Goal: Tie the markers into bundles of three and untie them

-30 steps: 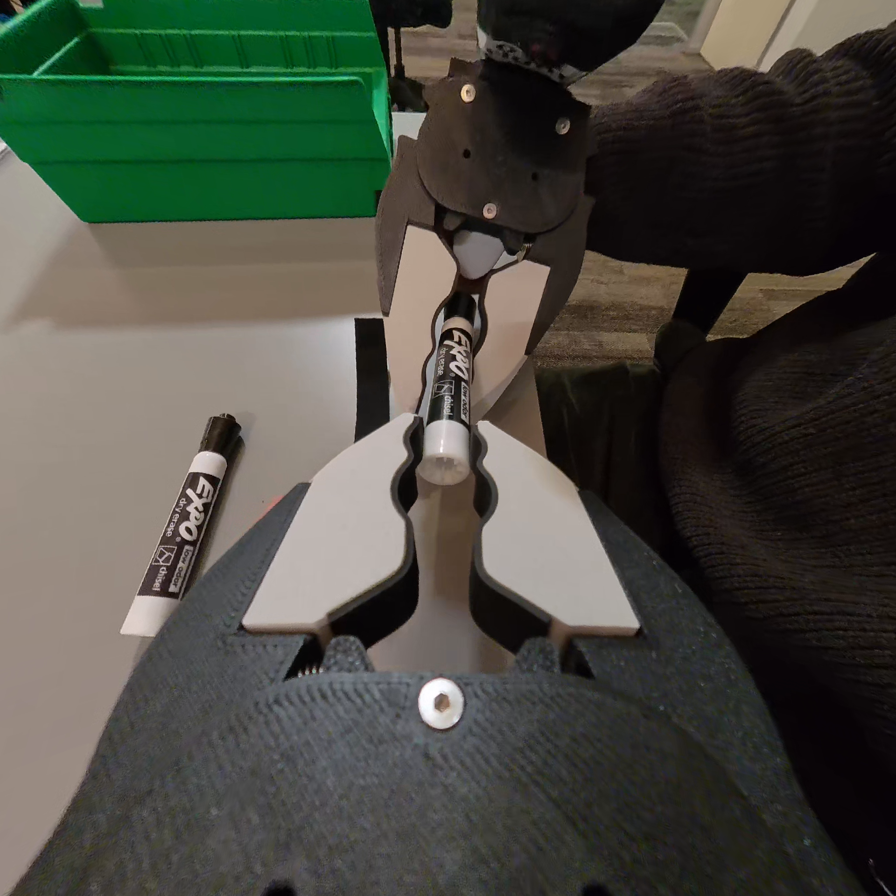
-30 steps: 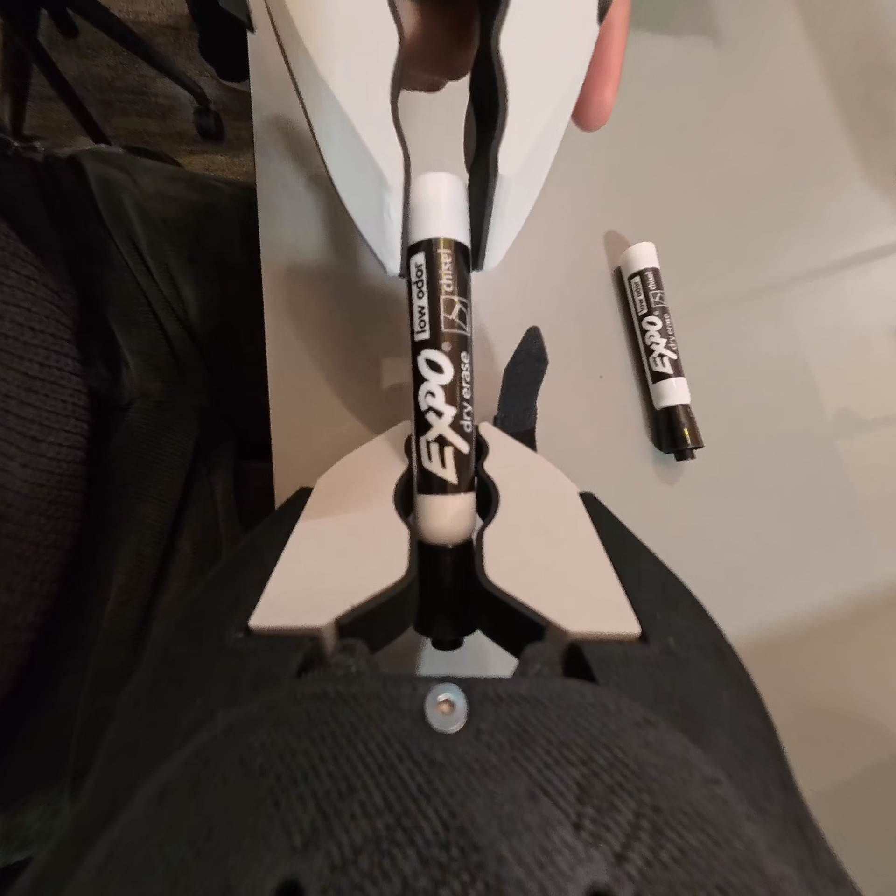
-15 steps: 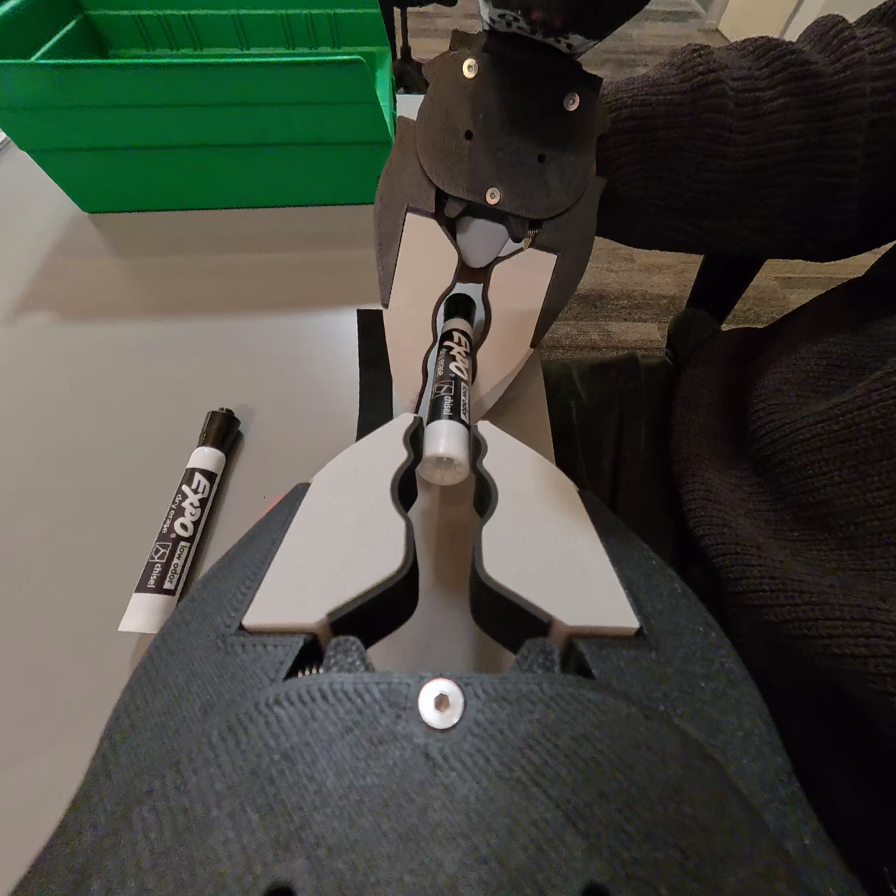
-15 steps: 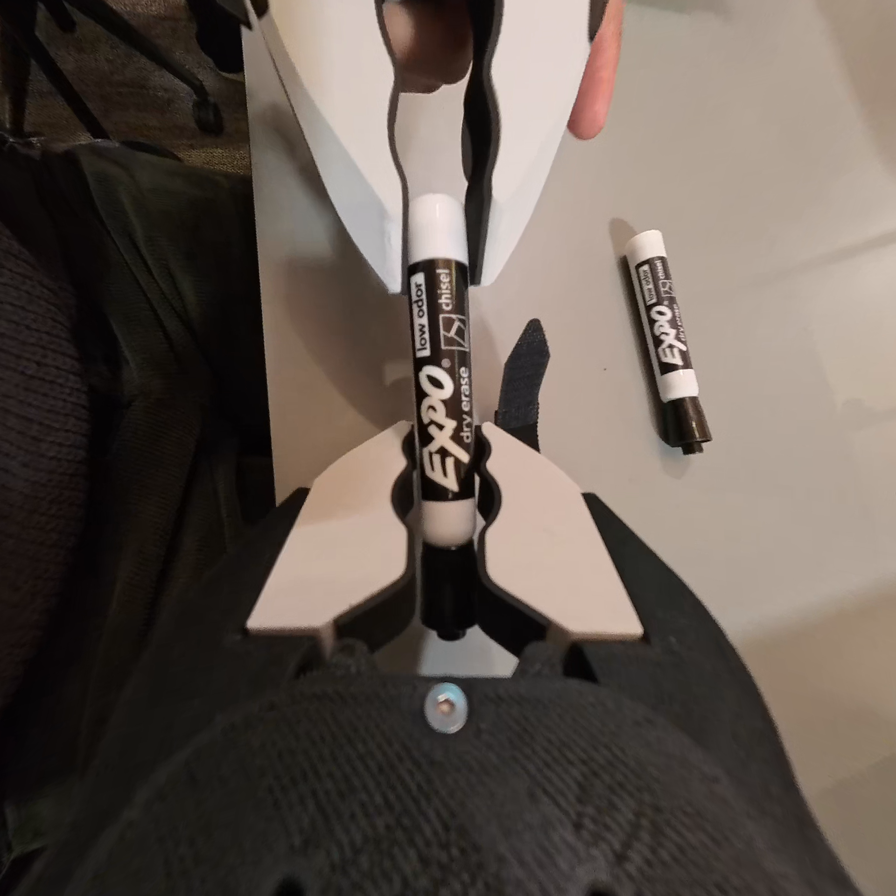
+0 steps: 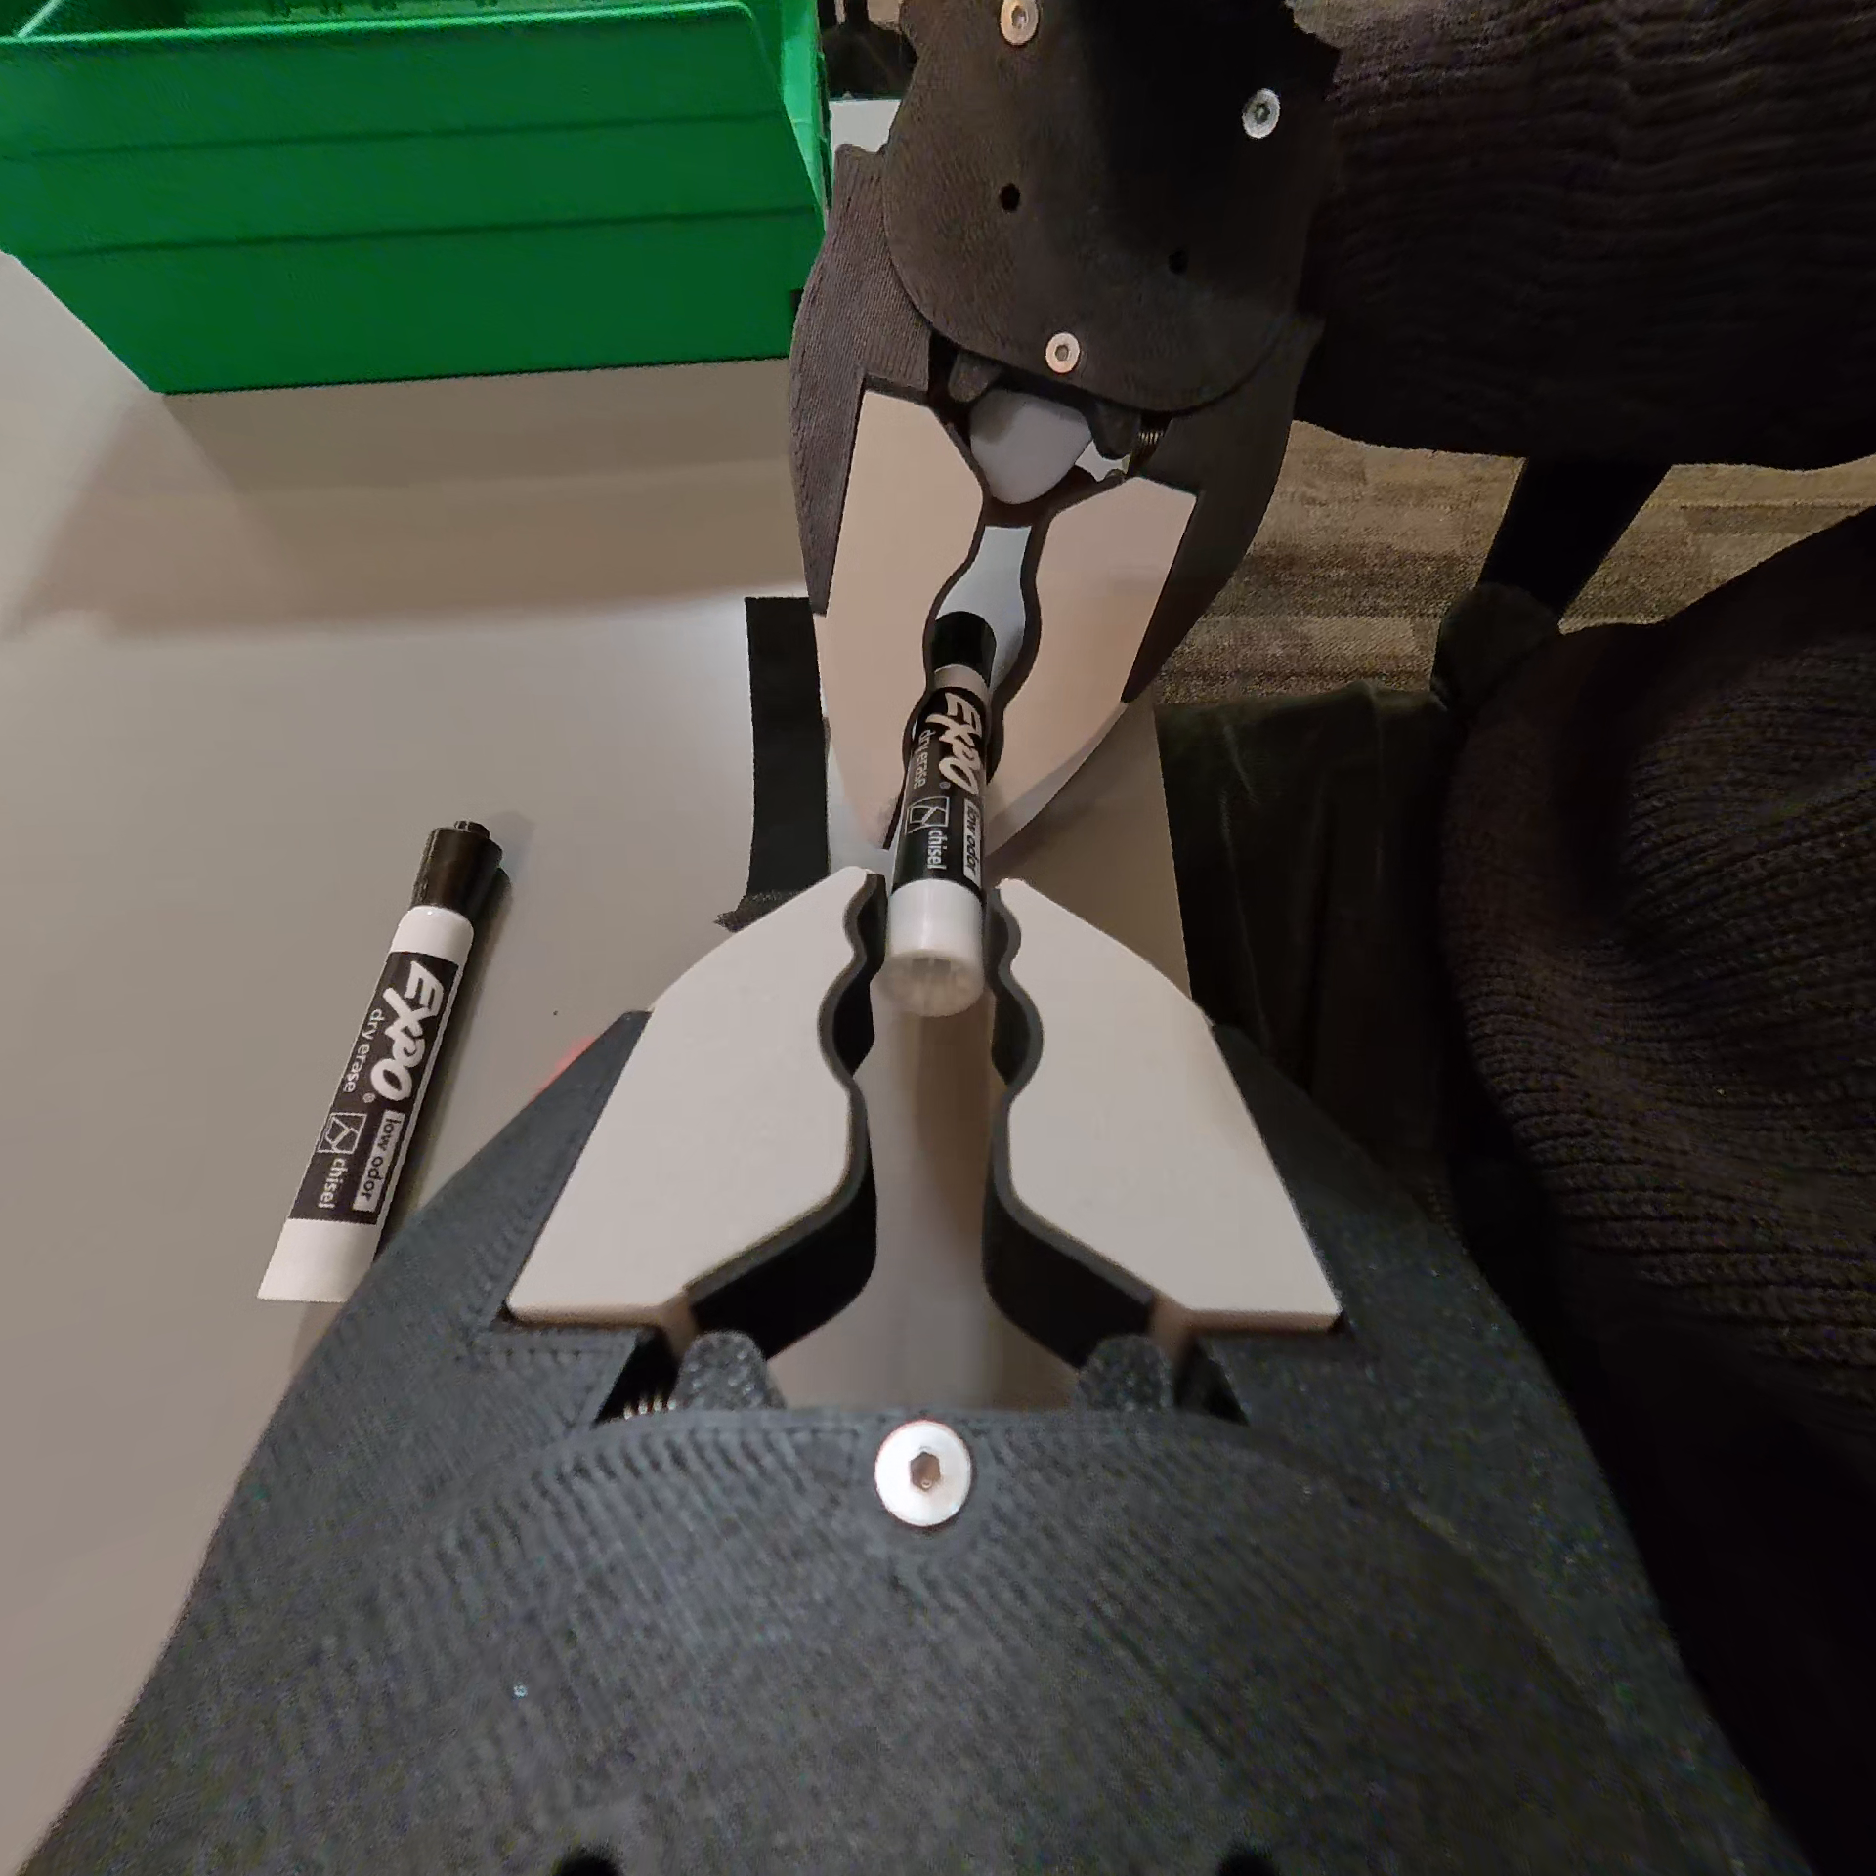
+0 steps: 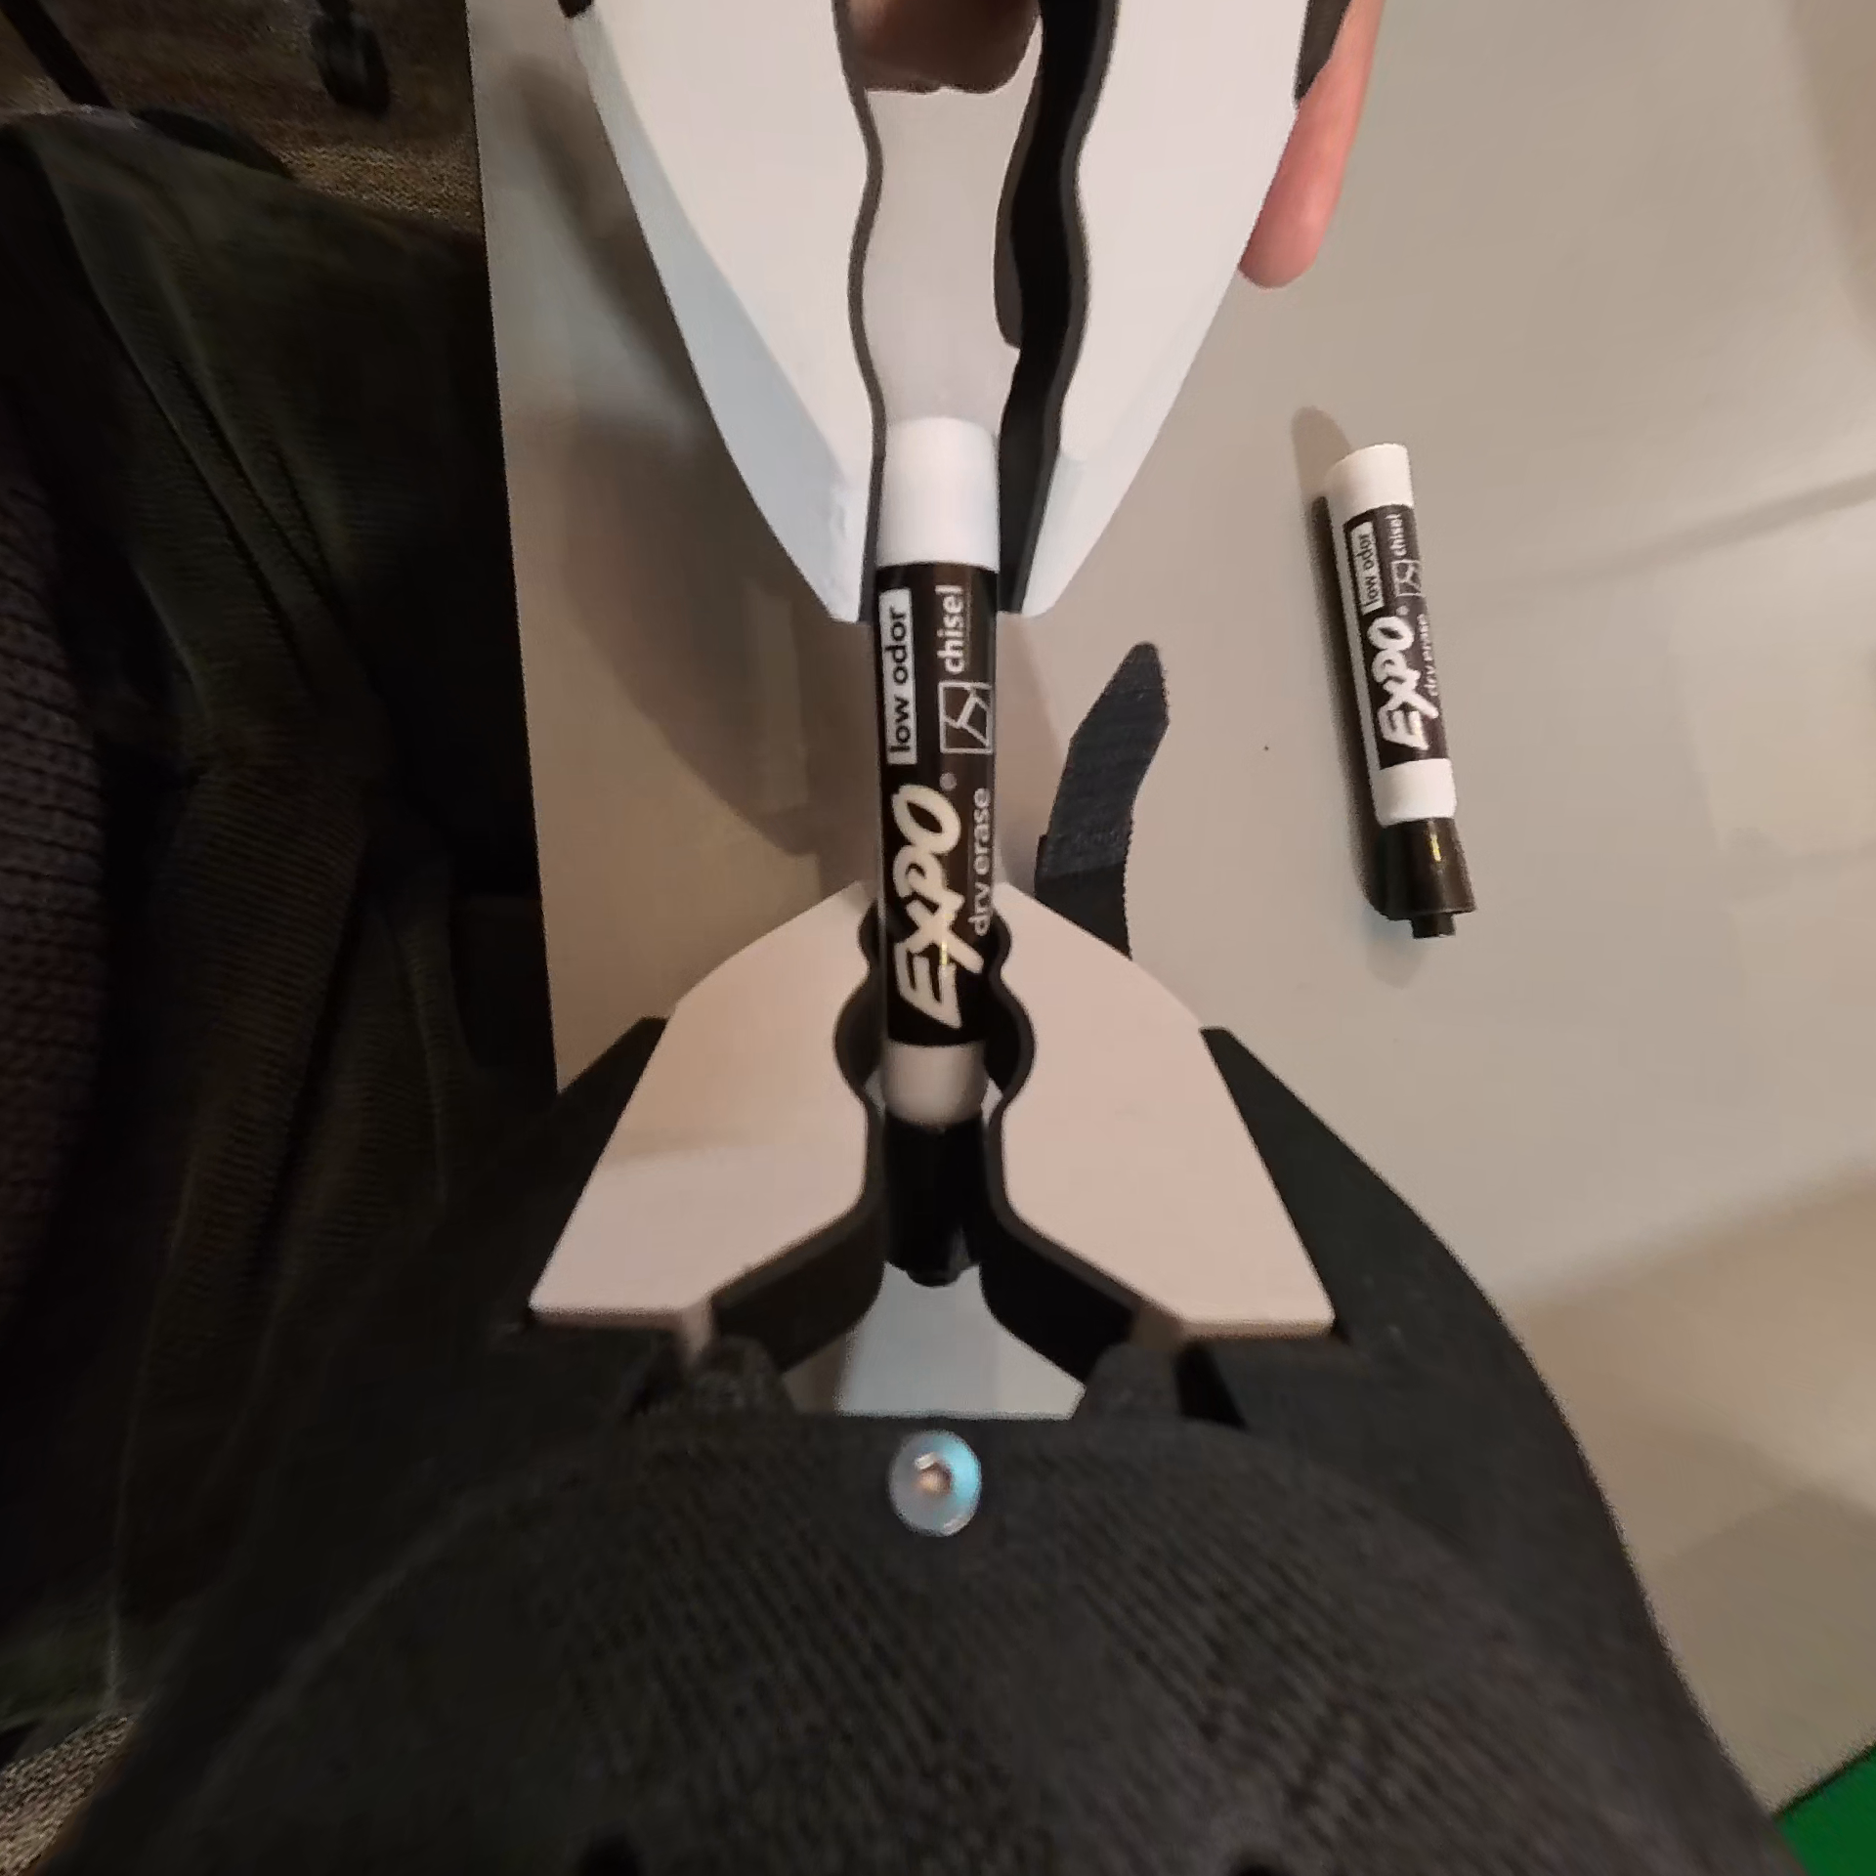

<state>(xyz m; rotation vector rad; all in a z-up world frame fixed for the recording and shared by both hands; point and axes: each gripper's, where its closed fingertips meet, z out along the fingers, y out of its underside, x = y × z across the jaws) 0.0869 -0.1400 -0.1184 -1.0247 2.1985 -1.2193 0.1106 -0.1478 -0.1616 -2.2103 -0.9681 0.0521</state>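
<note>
One black-and-white marker (image 5: 939,782) spans between my two grippers above the table's edge. My left gripper (image 5: 934,903) is shut on its white end. My right gripper (image 6: 934,903) is shut on its barrel near the black cap, and the cap sits back between the jaws. Each gripper also shows in the other's view, the right one in the left wrist view (image 5: 944,832) and the left one in the right wrist view (image 6: 934,599). The held marker (image 6: 929,772) runs straight between them. A second marker (image 5: 381,1056) lies loose on the table, also seen in the right wrist view (image 6: 1396,670). A black strap (image 5: 782,751) lies flat under the grippers (image 6: 1101,802).
A green bin (image 5: 406,203) stands at the far side of the grey table (image 5: 254,711). The table edge runs just beside the grippers, with a person's dark sweater (image 5: 1675,1015) and carpet beyond it. A fingertip (image 6: 1299,183) shows behind the left gripper. There is about 6 cm between the tips of the two grippers.
Both grippers keep their hold on the marker. The pair has shifted a little over the table, so the green bin and the loose marker sit slightly differently in view.
</note>
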